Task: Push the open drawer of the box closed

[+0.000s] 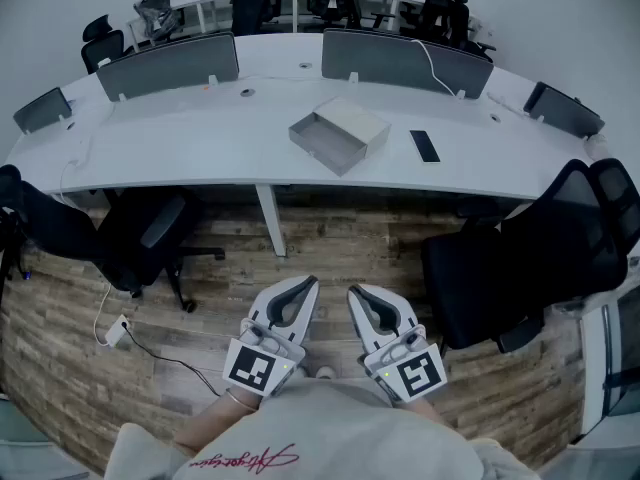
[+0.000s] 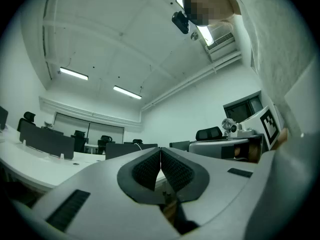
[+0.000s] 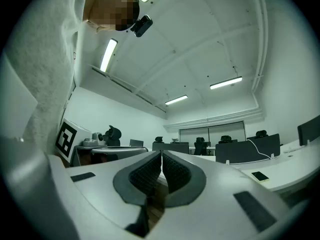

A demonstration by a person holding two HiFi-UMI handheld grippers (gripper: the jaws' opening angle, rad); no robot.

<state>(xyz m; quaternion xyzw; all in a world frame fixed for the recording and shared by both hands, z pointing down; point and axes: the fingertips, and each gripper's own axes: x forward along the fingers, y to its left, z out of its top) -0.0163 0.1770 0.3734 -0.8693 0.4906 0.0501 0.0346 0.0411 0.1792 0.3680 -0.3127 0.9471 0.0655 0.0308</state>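
Pale rectangular box [image 1: 352, 120], shallow drawer [image 1: 322, 145] out, upper centre on curved white table [image 1: 180, 143]; flat black phone [image 1: 425, 146] just right. Left claw [image 1: 303, 288], right claw [image 1: 360, 294] both closed, empty, bottom centre above plank floor [image 1: 330, 243].

Head view looks steeply down, gripper views level; all 3 share the desk [image 1: 200, 128].

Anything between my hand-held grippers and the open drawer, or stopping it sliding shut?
Nothing visible. The left hand-held gripper and right hand-held gripper are over wood floor before the desk, office chairs flank the path, and the drawer looks empty.
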